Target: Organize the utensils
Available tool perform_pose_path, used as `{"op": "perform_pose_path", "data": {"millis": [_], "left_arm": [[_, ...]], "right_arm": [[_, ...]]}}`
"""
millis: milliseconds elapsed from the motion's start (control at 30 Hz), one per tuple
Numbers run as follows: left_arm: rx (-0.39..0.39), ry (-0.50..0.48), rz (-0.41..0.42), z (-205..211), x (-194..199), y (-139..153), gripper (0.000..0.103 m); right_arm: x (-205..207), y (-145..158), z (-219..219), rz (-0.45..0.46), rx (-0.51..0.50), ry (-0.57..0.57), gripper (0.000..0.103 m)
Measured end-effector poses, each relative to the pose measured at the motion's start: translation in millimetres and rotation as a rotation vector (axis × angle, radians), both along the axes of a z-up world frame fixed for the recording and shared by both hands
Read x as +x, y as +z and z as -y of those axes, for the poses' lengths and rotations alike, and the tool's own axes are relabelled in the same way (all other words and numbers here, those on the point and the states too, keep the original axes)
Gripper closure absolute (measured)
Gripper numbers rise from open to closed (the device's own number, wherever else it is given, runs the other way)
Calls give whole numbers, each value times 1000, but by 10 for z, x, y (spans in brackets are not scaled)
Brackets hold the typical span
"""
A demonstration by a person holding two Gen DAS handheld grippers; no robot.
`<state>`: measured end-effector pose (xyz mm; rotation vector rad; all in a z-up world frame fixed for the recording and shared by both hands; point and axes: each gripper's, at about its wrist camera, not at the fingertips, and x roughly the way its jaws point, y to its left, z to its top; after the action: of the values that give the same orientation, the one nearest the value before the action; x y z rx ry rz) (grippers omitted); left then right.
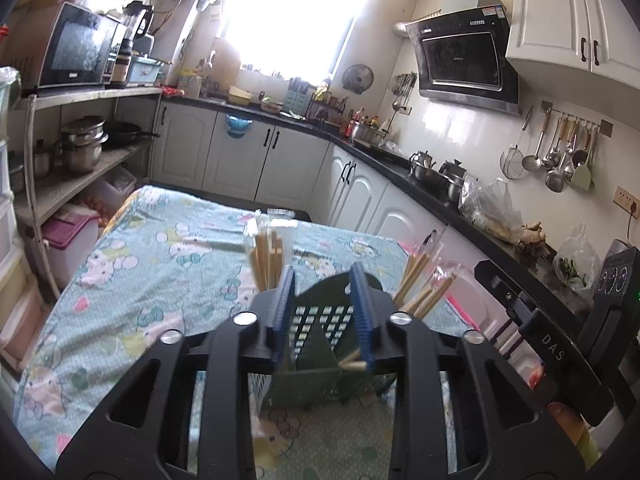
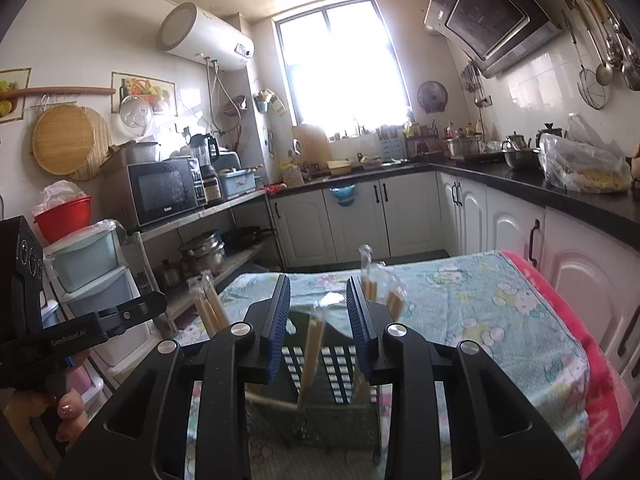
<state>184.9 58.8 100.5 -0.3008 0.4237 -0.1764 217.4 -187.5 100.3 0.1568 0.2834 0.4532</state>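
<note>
A dark green perforated utensil holder (image 1: pixel 316 320) (image 2: pixel 336 364) stands on the table close in front of both grippers. Wrapped wooden chopsticks (image 1: pixel 266 260) lean in its left side, and more (image 1: pixel 420 284) in its right. My left gripper (image 1: pixel 322 270) is open above the holder, and a loose chopstick (image 1: pixel 352 364) lies tilted below its right pad, apart from the other pad. My right gripper (image 2: pixel 318 282) is open too. A wrapped chopstick pair (image 2: pixel 312 352) hangs blurred between its pads, touching neither, its lower end inside the holder.
The table wears a light blue cartoon cloth (image 1: pixel 160 260) with a red blanket edge (image 2: pixel 592 360). A black counter (image 1: pixel 460 208) with pots and bags runs along the right. A shelf rack (image 1: pixel 80 168) and plastic drawers (image 2: pixel 92 280) stand to the left.
</note>
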Motion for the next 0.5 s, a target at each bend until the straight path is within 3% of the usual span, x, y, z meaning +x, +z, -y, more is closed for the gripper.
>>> {"op": "perform_pose_path", "data": {"millis": [100,233,500], "left_arm": [[-5,-2,-16,6,-67,-46,71],[1,-9,-28,41,-185,-98,54],[23,-17,-56,141,-393,-222,38]], "right_arm": [[-75,-45,45,-22,-1,-7,72],[-179,-91,93,-42,-7,-11,66],[-424,-206,183,-78,-28,-10,53]]}}
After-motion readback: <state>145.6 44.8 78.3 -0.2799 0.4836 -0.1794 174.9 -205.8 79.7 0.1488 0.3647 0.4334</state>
